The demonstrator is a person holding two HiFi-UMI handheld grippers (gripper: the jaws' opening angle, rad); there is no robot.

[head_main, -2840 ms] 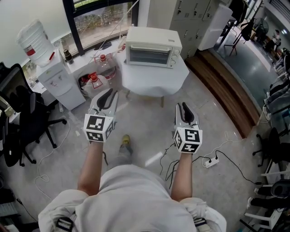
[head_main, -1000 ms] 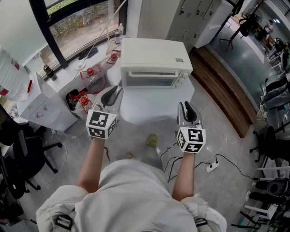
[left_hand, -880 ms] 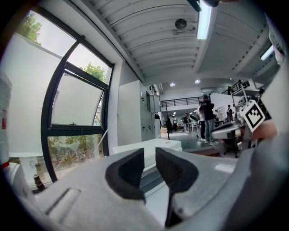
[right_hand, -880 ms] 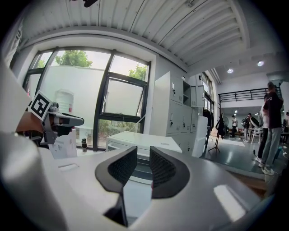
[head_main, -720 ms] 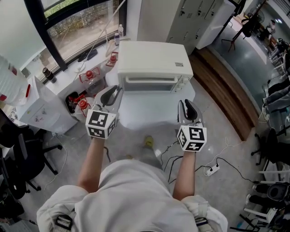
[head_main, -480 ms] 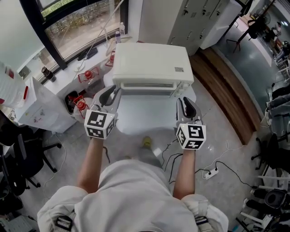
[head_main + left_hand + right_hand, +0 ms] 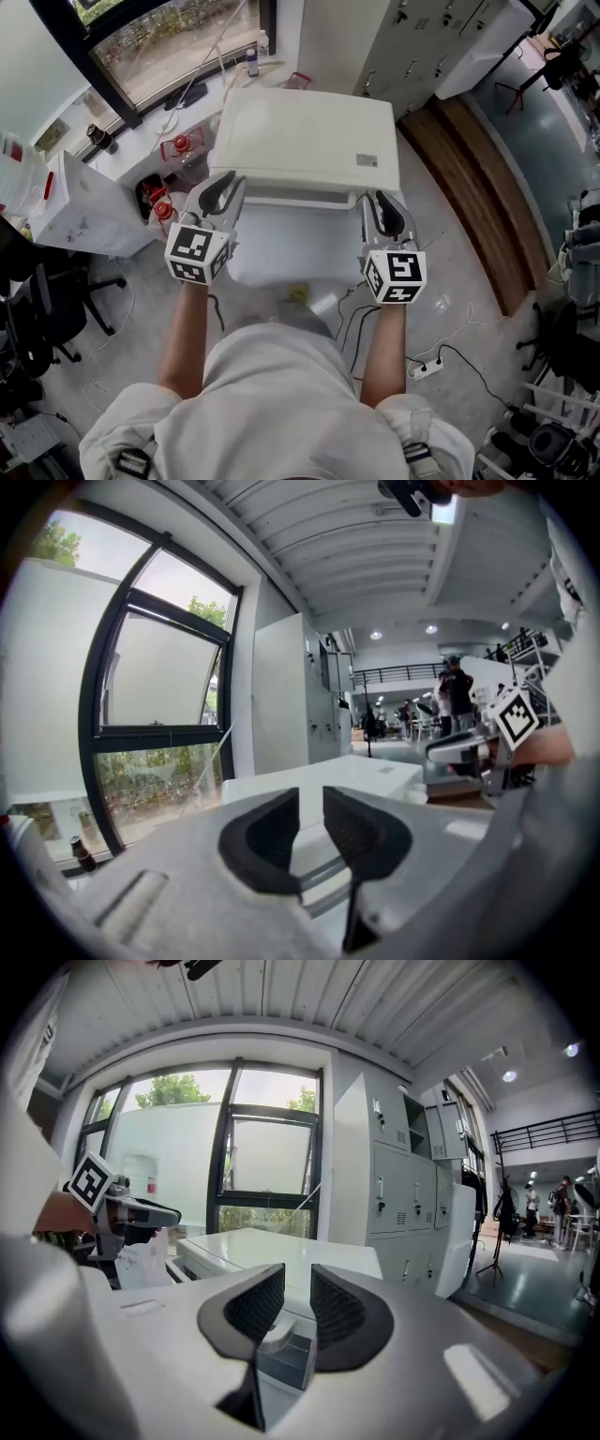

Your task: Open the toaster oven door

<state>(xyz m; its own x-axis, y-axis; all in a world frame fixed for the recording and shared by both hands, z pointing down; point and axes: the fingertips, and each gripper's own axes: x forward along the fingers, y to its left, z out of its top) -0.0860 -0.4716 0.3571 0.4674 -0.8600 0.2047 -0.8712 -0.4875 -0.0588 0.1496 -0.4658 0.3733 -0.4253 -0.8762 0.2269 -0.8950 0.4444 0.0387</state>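
The toaster oven [image 7: 305, 136] stands at the far side of the white surface [image 7: 281, 248], its front turned toward the person and its door shut. The left gripper [image 7: 223, 187] is held at the left end of the front. Its fingers [image 7: 262, 841] are parted by a narrow gap with nothing between them. The right gripper [image 7: 382, 211], at the right end, is likewise partly open and empty. For a clean pull, the door handle [image 7: 298, 195] is best taken near its middle by one gripper and closed on fully. It should then be drawn toward the person and downward along the door's arc.

Bare surface lies in front of the oven for the door to swing into, probably enough. Red-capped bottles [image 7: 178, 147] crowd the left side, lockers [image 7: 412, 37] the far right, and cables [image 7: 422, 366] trail on the floor nearby.
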